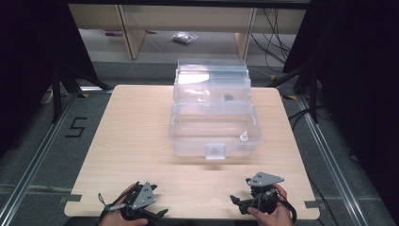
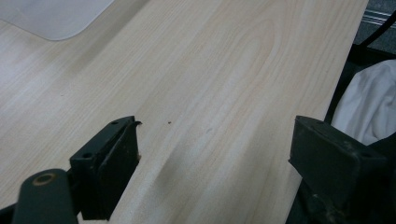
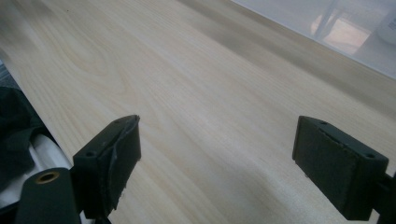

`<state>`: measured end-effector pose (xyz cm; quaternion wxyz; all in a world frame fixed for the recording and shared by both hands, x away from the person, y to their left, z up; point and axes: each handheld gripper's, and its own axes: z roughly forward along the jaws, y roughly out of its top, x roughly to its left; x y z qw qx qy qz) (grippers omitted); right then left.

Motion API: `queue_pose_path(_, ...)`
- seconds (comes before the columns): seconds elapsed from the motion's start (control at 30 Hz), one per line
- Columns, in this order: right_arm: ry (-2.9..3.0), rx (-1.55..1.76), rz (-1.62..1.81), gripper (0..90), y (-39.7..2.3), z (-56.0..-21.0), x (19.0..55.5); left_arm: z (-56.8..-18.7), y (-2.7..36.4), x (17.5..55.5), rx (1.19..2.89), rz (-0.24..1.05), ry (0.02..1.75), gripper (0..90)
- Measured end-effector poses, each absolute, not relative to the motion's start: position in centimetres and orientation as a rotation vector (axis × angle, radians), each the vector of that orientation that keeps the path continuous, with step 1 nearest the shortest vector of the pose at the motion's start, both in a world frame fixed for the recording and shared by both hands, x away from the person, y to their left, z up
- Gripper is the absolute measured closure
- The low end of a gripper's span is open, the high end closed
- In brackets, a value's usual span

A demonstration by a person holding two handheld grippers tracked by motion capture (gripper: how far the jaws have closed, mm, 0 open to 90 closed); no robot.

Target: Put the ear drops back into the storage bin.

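Wooden table [image 1: 141, 141], clear open box [image 1: 214, 127] mid-table, both grippers' jaws spread

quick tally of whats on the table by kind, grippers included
clear plastic box, lid open: 1
small white piece inside the box: 1
small dark piece in the box's upper part: 1
grippers: 2, the left gripper and the right gripper, both open over the table
total: 5

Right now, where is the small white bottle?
In the high view, the small white bottle stands inside the clear box, in its near right corner, at the middle of the table and well ahead of the right tongs.
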<state>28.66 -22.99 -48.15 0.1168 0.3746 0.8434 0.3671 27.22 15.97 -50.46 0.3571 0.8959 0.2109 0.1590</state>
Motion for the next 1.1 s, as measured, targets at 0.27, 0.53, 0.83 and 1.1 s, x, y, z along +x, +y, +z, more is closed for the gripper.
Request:
queue_pose_path(0.27, 2.464, 1.163, 1.073, 16.1, -23.4, -48.3, 27.9, -50.5, 15.9, 27.2, 2.300, 0.407, 0.554, 15.1)
queue_pose_path(0.53, 2.465, 1.207, 1.037, 16.1, -23.7, -48.4, 27.2, -50.5, 15.9, 27.2, 2.306, 0.409, 0.550, 15.1)
queue_pose_path(0.83, 2.466, 1.204, 1.000, 16.1, -24.0, -48.6, 27.0, -50.5, 15.9, 27.2, 2.304, 0.405, 0.551, 15.1)
queue_pose_path(1.1, 2.468, 1.179, 0.981, 16.3, -24.1, -48.8, 27.1, -50.4, 16.0, 27.2, 2.313, 0.422, 0.546, 15.2)
